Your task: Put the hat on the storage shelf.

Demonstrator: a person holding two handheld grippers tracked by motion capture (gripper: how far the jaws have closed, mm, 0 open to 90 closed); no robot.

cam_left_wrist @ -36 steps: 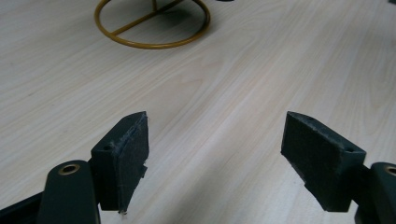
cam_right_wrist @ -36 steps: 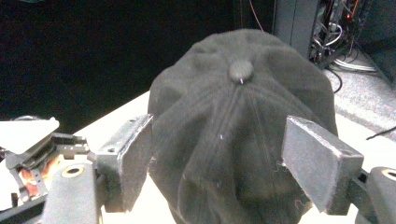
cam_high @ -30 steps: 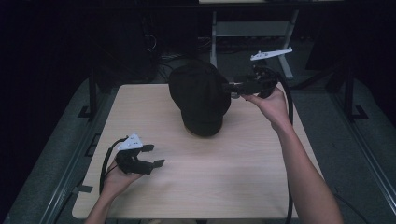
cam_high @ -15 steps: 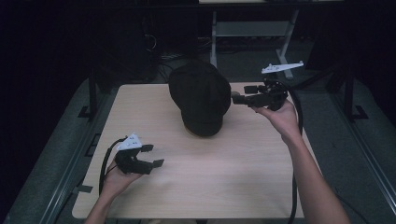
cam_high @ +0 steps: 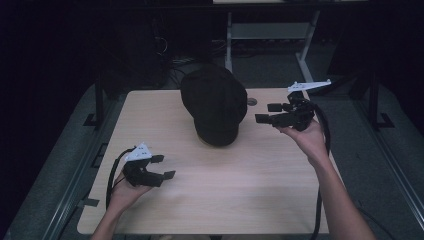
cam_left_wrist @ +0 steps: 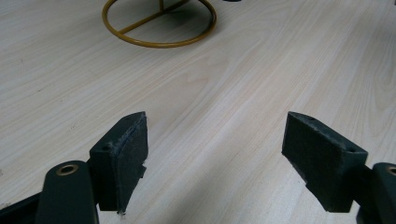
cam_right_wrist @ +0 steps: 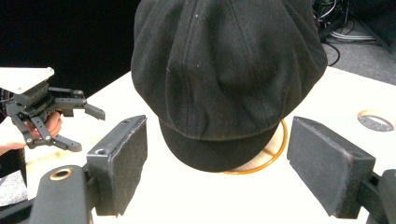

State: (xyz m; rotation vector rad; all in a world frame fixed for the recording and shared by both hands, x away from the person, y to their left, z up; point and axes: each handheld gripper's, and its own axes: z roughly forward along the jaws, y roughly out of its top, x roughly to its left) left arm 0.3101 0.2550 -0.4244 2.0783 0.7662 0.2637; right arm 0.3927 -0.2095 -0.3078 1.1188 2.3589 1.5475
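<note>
High view: a pale wooden table point(cam_high: 240, 195) in a dark room, black cap point(cam_high: 215, 107) on a gold ring stand point(cam_left_wrist: 159, 23); left gripper point(cam_high: 162, 167) and right gripper point(cam_high: 265, 113) both gape wide, empty.

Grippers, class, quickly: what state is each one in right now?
Left gripper: open, holding nothing, above bare table.
Right gripper: open, holding nothing, jaws facing the black cap, not touching it.

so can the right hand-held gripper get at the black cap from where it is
Probably yes: the right hand-held gripper is open and points at the black cap on its gold stand, with nothing between them.
</note>
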